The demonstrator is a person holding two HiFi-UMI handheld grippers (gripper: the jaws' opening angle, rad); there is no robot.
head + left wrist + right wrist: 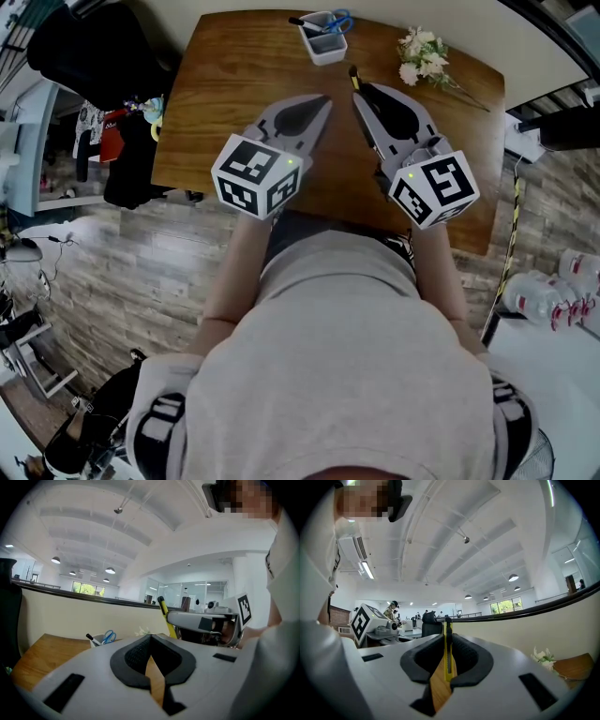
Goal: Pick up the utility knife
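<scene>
The yellow utility knife (353, 78) is clamped upright between the jaws of my right gripper (359, 94), above the wooden table (234, 66). In the right gripper view the knife (449, 651) stands edge-on between the black pads, its black tip poking past them. The left gripper view shows the same knife (164, 613) sticking up from my right gripper (174, 618). My left gripper (324, 97) hovers beside it on the left, its jaw tips (151, 637) together with nothing between them.
A white container (323, 39) with blue scissors and a marker stands at the table's far edge. A small bunch of white flowers (421, 54) lies to its right. A black chair (89, 52) stands at the left, beyond the table.
</scene>
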